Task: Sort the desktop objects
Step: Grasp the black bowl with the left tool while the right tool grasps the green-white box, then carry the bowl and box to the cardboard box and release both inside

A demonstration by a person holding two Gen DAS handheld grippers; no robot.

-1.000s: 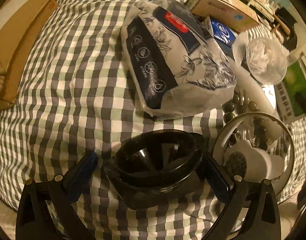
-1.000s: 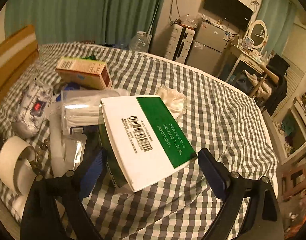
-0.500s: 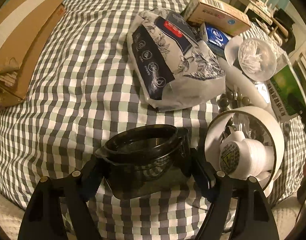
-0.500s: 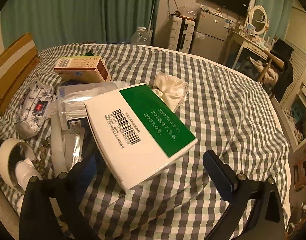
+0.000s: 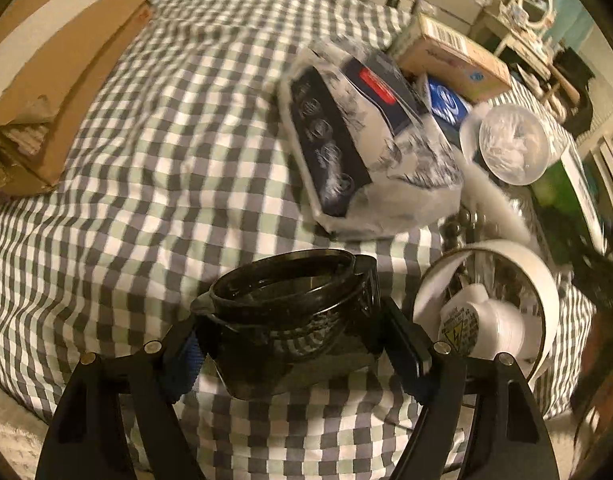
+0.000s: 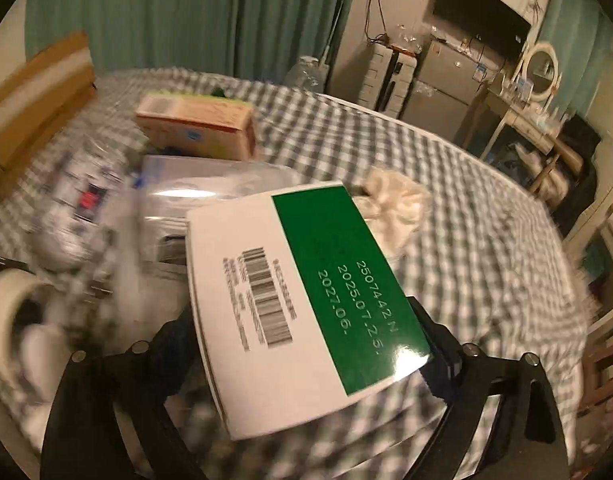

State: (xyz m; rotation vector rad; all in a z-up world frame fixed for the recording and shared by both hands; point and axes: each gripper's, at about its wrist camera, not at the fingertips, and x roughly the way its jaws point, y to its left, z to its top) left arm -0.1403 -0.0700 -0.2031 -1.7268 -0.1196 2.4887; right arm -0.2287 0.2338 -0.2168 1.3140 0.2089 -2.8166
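While blur smears the pile at ten o'clock, right tongs (image 6: pixel 306 344) are closing around one green-and-white box (image 6: pixel 302 300); left tongs (image 5: pixel 290 344) pinch one black cup (image 5: pixel 286 312).

- Teal-green pleated curtains (image 6: pixel 178 12) cover the far wall.
- Cream wall to their right carries a flat black wall-mounted screen (image 6: pixel 480 10); loose cables hang beside it.
- Below the screen: grey metal cabinet (image 6: pixel 446 76) next to a white drawer unit (image 6: pixel 382 80).
- Round white-framed mirror (image 6: pixel 542 68) on a cluttered pale dressing table.
- Grey-and-white checked bedcover (image 5: pixel 146 184) fills the foreground.
- Warm, dim lighting.
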